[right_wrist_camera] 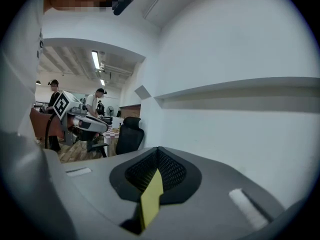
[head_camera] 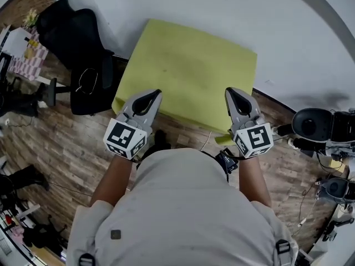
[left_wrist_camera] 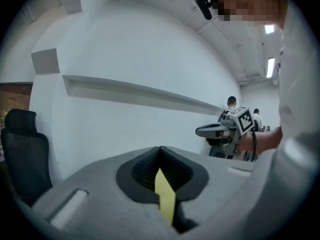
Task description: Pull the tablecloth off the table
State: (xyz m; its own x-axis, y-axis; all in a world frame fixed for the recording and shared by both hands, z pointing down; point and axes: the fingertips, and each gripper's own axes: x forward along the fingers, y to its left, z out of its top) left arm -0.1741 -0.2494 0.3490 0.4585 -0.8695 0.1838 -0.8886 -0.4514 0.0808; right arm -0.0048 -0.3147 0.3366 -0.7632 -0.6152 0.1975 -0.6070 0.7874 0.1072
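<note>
A yellow-green tablecloth (head_camera: 188, 71) lies spread flat against the white wall (head_camera: 233, 10), and it hides the table under it. My left gripper (head_camera: 151, 97) is at the cloth's near left edge and my right gripper (head_camera: 234, 95) at its near right edge. Both are shut on the cloth. In the left gripper view a thin yellow strip of cloth (left_wrist_camera: 165, 199) is pinched between the closed jaws of the left gripper (left_wrist_camera: 160, 153). The right gripper view shows the same strip of cloth (right_wrist_camera: 151, 199) clamped in the right gripper (right_wrist_camera: 158, 154).
A black office chair (head_camera: 77, 43) stands on the wooden floor (head_camera: 61, 143) left of the cloth. Black equipment and cables (head_camera: 319, 127) sit at the right. The person's torso (head_camera: 183, 209) fills the bottom of the head view. People stand far off in the room (right_wrist_camera: 95, 101).
</note>
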